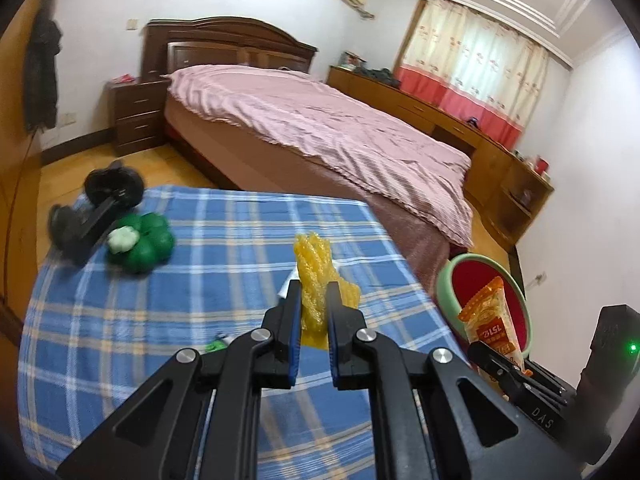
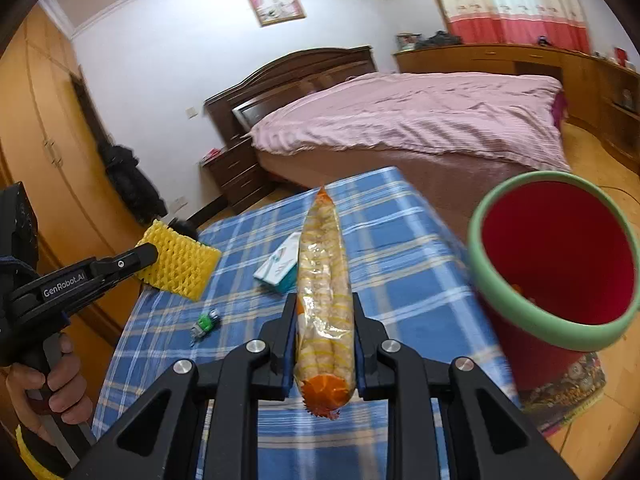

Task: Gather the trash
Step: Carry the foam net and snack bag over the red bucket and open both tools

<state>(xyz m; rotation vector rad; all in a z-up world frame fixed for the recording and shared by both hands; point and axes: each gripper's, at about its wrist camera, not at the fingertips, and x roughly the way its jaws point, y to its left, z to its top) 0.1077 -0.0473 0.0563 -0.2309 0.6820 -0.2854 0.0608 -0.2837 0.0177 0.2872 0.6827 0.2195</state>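
Yellow foam fruit netting [image 1: 316, 280] is pinched between the closed jaws of the left gripper [image 1: 313, 300], lifted clear of the blue plaid tablecloth [image 1: 192, 280]. Over on the right, a long orange snack packet [image 2: 324, 304] is clamped lengthwise in the right gripper [image 2: 325, 312], its crimped end hanging below the jaws. Both pieces are carried in the air, and the red bin with the green rim [image 2: 516, 308] is seen just beside the table's edge, to the right. 2 items are judged ready for the drop. Trouble could come from the packet: it is long and slick, so a tilt over the rim may let it slide or catch on the lip. The netting is springy and could cling to the pads on release. A small box [image 2: 280, 266] and a green toy [image 2: 206, 322] are left on the cloth.
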